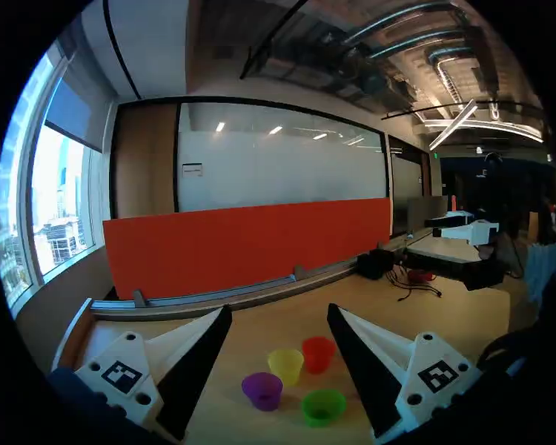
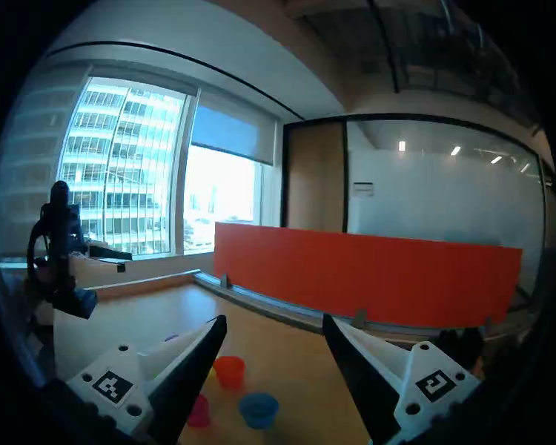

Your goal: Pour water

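Cups stand clustered on the counter [image 1: 441,315]: yellow cup [image 1: 286,365], red cup [image 1: 318,353], purple cup [image 1: 262,390] and green cup [image 1: 323,407], close together below the left hand-held gripper [image 1: 278,308]. The right hand-held gripper [image 2: 273,317] hovers over a blue cup [image 2: 259,409] and a pink cup [image 2: 199,411]. Both have their fingers apart and hold nothing. Water in any cup: cannot tell. Judged step: approach, no grasp yet. The next move calls for lowering onto one cup and closing on its wall without knocking its neighbours. Writing: small sign [image 1: 192,170] on the glass wall, too small to read; square markers [image 1: 122,376] on the fingers, no brand legible.
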Available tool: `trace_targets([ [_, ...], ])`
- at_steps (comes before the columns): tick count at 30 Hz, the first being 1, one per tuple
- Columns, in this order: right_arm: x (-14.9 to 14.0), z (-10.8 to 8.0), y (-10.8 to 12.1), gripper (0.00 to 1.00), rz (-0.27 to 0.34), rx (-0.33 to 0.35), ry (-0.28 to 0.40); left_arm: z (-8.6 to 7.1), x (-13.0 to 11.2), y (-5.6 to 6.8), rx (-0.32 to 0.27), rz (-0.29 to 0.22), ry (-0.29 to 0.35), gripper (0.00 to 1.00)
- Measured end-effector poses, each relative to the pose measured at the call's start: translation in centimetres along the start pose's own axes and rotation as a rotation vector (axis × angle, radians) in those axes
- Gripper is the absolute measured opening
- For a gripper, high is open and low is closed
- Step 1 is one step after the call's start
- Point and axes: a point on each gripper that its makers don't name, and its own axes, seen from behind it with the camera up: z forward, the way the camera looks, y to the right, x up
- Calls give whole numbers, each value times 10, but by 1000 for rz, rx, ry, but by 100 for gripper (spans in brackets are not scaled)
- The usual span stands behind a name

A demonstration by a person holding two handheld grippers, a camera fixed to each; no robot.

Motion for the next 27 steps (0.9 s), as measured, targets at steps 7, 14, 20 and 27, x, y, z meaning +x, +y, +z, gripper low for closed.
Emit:
trace_targets([
  [7, -17, 7, -5, 100, -12, 60, -63, 2, -20, 7, -43, 33, -52, 96],
  [14, -35, 11, -4, 100, -27, 95, -121, 2, -37, 12, -67, 66, -88, 96],
  [20, -52, 13, -7, 100, -36, 126, -169, 3, -54, 20, -106, 58, -124, 96],
  [27, -73, 16, -10, 100, -45, 160, -220, 6, -71, 26, -131, 43, -149, 96],
])
